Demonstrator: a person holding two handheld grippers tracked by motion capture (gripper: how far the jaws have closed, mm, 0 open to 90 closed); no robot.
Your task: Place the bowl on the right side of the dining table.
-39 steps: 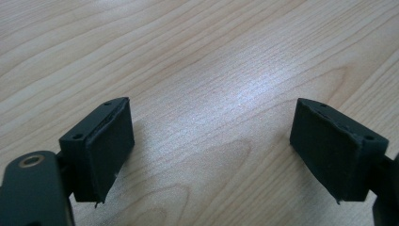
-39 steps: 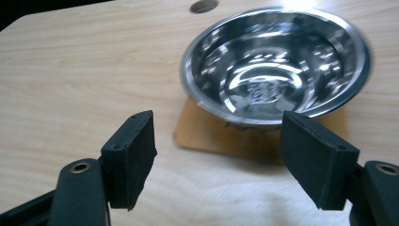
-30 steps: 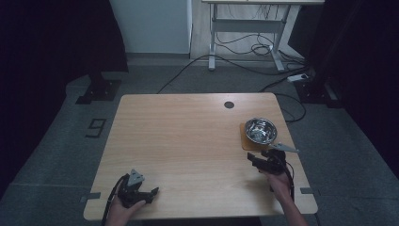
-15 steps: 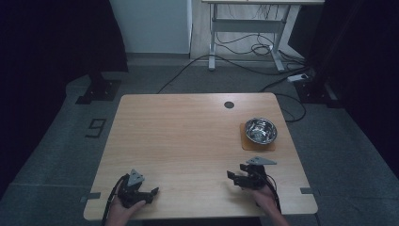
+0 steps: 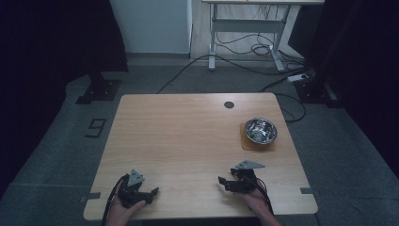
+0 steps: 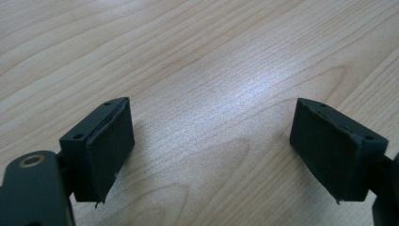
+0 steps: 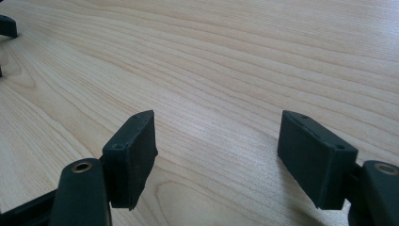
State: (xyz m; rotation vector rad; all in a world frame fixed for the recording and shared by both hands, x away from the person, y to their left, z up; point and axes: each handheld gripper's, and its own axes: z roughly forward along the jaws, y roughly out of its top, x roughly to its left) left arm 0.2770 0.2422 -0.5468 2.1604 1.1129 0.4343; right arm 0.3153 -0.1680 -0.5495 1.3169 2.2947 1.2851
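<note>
The right claw (image 5: pixel 225 181) is sitting low at the near edge of the wooden counter (image 5: pixel 188 136), its jaws standing wide with nothing but bare wood grain between them; in the right gripper view its pads (image 7: pixel 136 157) are hanging just over the surface. The left claw (image 5: pixel 151 193) is resting near the opposite near corner, also spread wide and gripping nothing, well apart from the right one. Farther out, on the counter's right side, a shiny metal bowl (image 5: pixel 260 130) is sitting upright on a brown mat (image 5: pixel 246 144), well apart from both claws.
</note>
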